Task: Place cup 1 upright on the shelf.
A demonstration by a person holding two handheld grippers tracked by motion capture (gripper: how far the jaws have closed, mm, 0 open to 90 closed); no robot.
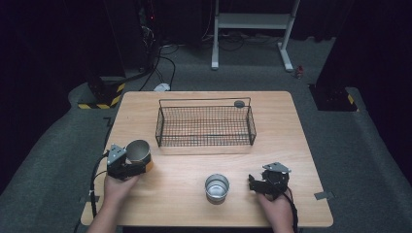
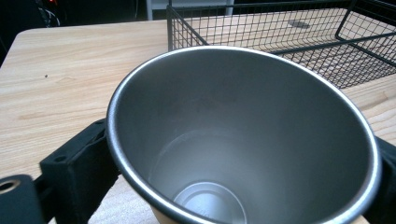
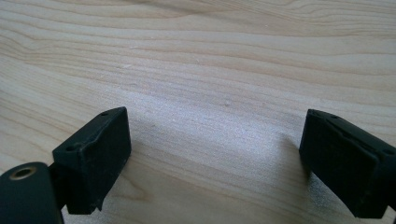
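Gripping a steel cup (image 1: 139, 151), the left tongs (image 1: 130, 166) sit near the left edge of a pale wooden table (image 1: 291, 145); the cup stands between the two black jaws, which press against its outer wall on either side, so the tongs are clamped on it. In the left gripper view the cup (image 2: 243, 140) opens towards the camera, showing a dull grey inside, a bright rolled rim and a round base; the left pad (image 2: 79, 172) lies flat against the wall of the cup, and the other pad touches the rim at the far right edge of that view. Just beyond the held cup, further from the person, stands a black wire basket (image 1: 205, 125); its mesh side (image 2: 299, 42) rises directly behind the rim of the cup. A small dark disc (image 1: 239, 103) rests at the far right corner of the basket.

The right tongs (image 1: 256, 183) rest low over the table near the person's right hand (image 1: 274, 204); their jaws stand wide apart with nothing between them. In the right gripper view the tongs (image 3: 215, 163) show bare wood grain (image 3: 210, 70) between the two black pads. A second steel cup (image 1: 216, 188) stands upright just to the left of the right tongs, apart from them, and well to the right of the left tongs.
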